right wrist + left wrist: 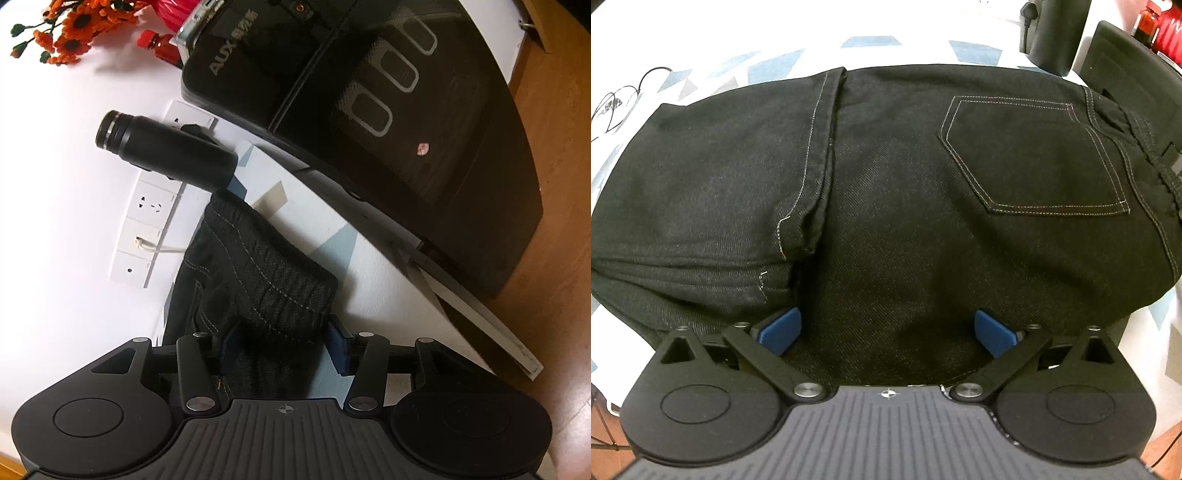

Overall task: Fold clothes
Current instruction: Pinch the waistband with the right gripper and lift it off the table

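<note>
On bench [713, 70]: black jeans [894, 192] folded, thick, heavy denim, stiff at seams. Left hand-held gripper [886, 330] wide open over near edge, holding nothing. Right hand-held gripper [286, 341] straddles waistband [273, 273], contact unclear. Best hold: waistband, doubled hem.

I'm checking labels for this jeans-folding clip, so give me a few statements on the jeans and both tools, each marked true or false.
1. The jeans are black with pale stitching. True.
2. A back pocket faces up. True.
3. The left tool is clamped shut. False: its blue pads sit wide apart, over the fabric.
4. The right tool has the waistband between its pads. True, though whether it is pinched is unclear.
5. A white bottle stands behind the jeans. False: the bottle is black.
</note>
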Tool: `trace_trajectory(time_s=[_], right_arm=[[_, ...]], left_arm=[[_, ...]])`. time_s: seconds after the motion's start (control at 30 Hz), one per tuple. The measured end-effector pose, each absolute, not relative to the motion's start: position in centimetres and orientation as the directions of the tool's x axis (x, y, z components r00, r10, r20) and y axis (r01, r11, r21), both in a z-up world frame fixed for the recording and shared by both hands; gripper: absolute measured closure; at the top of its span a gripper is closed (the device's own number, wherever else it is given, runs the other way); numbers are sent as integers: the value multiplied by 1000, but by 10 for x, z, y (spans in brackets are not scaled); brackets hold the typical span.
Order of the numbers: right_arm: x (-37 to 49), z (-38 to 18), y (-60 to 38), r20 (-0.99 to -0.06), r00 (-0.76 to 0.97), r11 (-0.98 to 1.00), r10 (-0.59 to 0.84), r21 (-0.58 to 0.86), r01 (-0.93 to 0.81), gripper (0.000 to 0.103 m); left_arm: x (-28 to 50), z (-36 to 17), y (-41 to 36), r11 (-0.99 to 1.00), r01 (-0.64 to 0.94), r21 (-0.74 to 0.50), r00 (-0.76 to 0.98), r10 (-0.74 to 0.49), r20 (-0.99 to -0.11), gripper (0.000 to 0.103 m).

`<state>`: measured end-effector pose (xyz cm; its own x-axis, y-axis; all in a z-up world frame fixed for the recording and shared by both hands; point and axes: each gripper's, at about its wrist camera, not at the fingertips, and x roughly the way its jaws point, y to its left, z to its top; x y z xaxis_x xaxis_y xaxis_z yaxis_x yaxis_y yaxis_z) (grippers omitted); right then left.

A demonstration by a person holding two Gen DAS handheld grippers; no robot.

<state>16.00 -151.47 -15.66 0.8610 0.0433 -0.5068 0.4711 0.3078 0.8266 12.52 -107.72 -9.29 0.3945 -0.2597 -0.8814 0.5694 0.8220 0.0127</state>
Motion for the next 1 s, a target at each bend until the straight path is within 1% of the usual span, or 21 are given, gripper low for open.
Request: trace_trajectory(time_s=[0.07,0.13,0.23,0.33,0.43,0.47,0.53,0.63,0.77,0.8,0.87,0.93,1.0], right_arm=[[162,-158,-1512,-506,862,303,43,829,471,55],[165,-157,-1510,-502,864,306,34,828,469,50],[169,-155,-1507,-503,864,320,16,821,472,46],[171,-154,-1504,-506,862,318,-25,814,487,47],[176,-153,-1500,-511,857,327,-63,801,501,46],[178,-153,-1498,-509,857,341,-73,795,501,45],[183,-153,-1494,-496,865,378,-77,788,486,36],[186,-149,-1488,-513,855,419,-78,761,495,35],[174,-154,-1487,-483,875,342,-29,818,463,36],[171,-156,-1487,-473,881,322,-18,832,453,33],[172,-155,-1483,-442,897,378,22,834,402,24],[175,-153,-1481,-411,910,419,62,838,350,1],[181,-151,-1478,-430,901,430,56,825,366,1]], left_arm=[[127,-94,-1081,820,572,13,391,-258,-883,0],[129,-95,-1082,817,576,9,386,-263,-884,0],[129,-96,-1082,811,585,7,385,-270,-883,0],[128,-97,-1081,802,598,11,385,-275,-881,0],[127,-97,-1081,791,611,9,382,-285,-879,0],[127,-97,-1080,788,615,10,382,-287,-878,0],[126,-97,-1080,784,620,10,382,-291,-877,0],[126,-98,-1080,782,623,6,378,-294,-878,0],[126,-97,-1078,779,627,4,375,-297,-878,0],[127,-97,-1078,779,627,3,376,-298,-877,0],[127,-97,-1077,779,627,3,379,-302,-875,0],[127,-97,-1076,779,627,3,382,-304,-873,0],[127,-97,-1077,780,626,3,382,-304,-873,0]])
